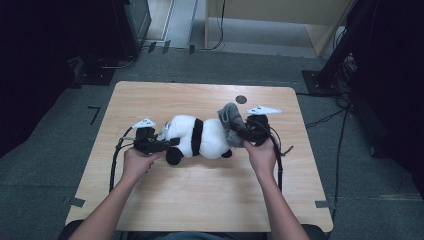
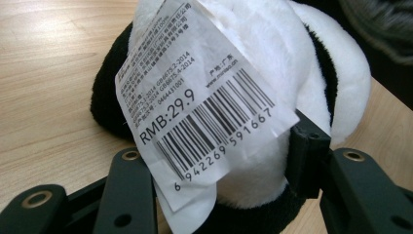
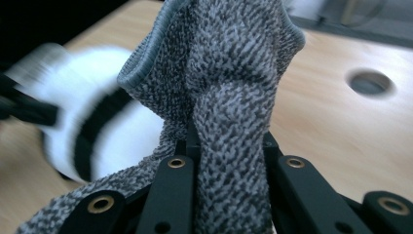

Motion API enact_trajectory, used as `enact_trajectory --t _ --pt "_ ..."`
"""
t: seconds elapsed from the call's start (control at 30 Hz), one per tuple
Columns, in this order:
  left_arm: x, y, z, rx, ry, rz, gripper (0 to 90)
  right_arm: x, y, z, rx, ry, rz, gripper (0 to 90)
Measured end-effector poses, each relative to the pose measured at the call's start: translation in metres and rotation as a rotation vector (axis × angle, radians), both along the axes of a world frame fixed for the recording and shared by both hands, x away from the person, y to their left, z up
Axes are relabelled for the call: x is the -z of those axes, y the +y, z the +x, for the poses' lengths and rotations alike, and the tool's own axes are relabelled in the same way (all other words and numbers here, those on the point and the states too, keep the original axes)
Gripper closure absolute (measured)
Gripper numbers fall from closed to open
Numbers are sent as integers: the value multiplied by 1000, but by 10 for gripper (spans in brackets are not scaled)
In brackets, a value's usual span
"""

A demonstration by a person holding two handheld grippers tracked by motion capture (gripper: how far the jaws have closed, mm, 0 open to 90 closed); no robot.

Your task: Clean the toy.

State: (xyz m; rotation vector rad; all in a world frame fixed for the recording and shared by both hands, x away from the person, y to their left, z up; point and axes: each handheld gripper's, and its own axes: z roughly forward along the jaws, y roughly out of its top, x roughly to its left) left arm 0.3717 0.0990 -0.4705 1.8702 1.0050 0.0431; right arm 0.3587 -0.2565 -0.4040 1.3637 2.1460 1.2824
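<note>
**Panda Held at One End, Grey Knit Pinched at the Other**

At frame centre of the high view, a plush panda (image 1: pixel 200 137) lying on its side across the light wooden table (image 1: pixel 200 200). At its left end, the left hand-held gripper (image 1: pixel 162 144), jaws partly open and pressed against the toy's white-and-black plush from both sides, as seen in the left gripper view. Hanging in front of that grip, a paper price tag (image 2: pixel 195 102) with a barcode, draped over the left jaw.

At the panda's right end, upper right of the toy in the high view, a grey knit piece (image 1: pixel 231 119), apparently a small sock or hat. Clamped on a fold of it, the right hand-held gripper (image 1: pixel 250 134), jaws nearly together, with the cloth (image 3: pixel 229 97) rising between them toward the top of the right gripper view. Blurred behind, at left of that view, the panda's black band and white body.

Judged step: working the knit piece at the toy's end while the other end is steadied; whether going on or coming off, impossible to tell.

Next move, as a judgement: a steady hold at left, and a smooth pull at right along the toy's length, without letting the thin fold slip from the pinch or the panda drag across the table.
</note>
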Motion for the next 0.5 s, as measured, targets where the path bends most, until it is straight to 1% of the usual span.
enact_trajectory --t 0.03,0.07,0.13,0.17,0.2,0.27,0.3,0.33,0.37,0.4,0.5 --pt "0 0 0 0 -4 2 490 -5 8 2 -14 -7 10 772" --pt "0 0 0 2 -6 4 489 -9 18 6 -33 -4 28 773" --pt "0 0 0 1 -6 2 489 -12 34 12 -56 10 36 772" --pt "0 0 -1 1 -10 2 488 -13 43 16 -73 15 37 772" --pt "0 0 -1 2 -13 2 488 -13 54 21 -93 30 54 771" --pt "1 0 -3 3 -29 2 481 -12 68 28 -115 41 81 770" --pt "0 0 -3 0 -28 3 481 -12 79 32 -130 49 87 770" --pt "0 0 -3 1 -30 8 480 -13 85 34 -137 51 80 771" --pt "0 0 -3 0 -31 10 480 -14 96 36 -148 49 62 770" --pt "0 -1 -3 -2 -31 9 480 -14 104 38 -160 43 56 770" --pt "-1 -1 -3 -3 -31 9 480 -15 124 40 -185 51 59 770"
